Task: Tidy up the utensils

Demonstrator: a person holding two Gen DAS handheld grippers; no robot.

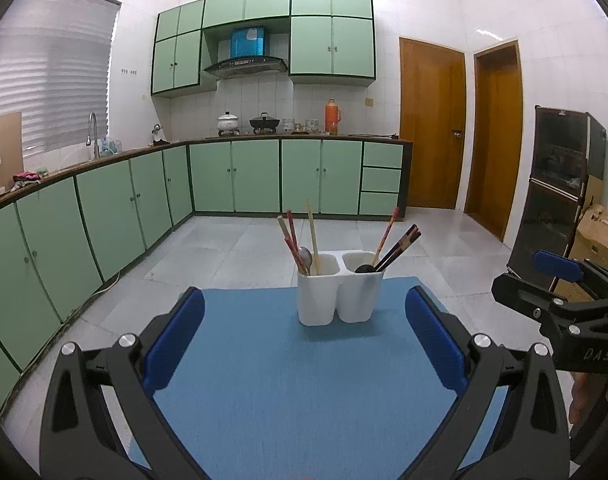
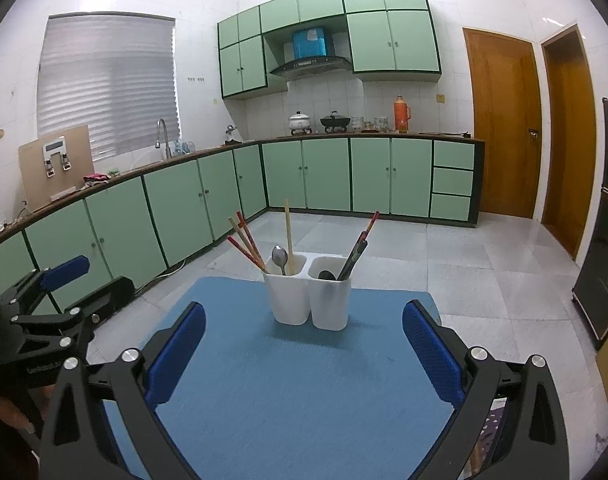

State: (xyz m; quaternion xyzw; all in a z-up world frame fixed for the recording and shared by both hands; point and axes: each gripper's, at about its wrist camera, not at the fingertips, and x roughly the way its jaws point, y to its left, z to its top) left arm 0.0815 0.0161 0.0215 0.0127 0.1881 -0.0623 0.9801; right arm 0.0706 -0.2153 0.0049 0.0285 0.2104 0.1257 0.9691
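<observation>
A white two-compartment utensil holder [image 1: 335,296] [image 2: 309,300] stands upright on a blue mat [image 1: 296,380] [image 2: 296,380]. Its left compartment holds red and pale chopsticks [image 1: 292,240] [image 2: 246,242] and a metal spoon [image 1: 305,258] [image 2: 280,258]. Its right compartment holds dark chopsticks [image 1: 399,246] [image 2: 357,254] and a black spoon [image 1: 364,268] [image 2: 326,275]. My left gripper [image 1: 304,332] is open and empty, short of the holder. My right gripper [image 2: 304,340] is open and empty, also short of it. Each gripper shows at the edge of the other's view: the right gripper [image 1: 559,280] and the left gripper [image 2: 52,292].
The mat lies on a small table over a grey tiled floor [image 1: 232,248]. Green cabinets [image 1: 256,176] with a counter, sink and pots run along the back and left. Wooden doors [image 1: 431,124] stand at the right, with a dark cabinet [image 1: 555,192] and a cardboard box [image 1: 599,236].
</observation>
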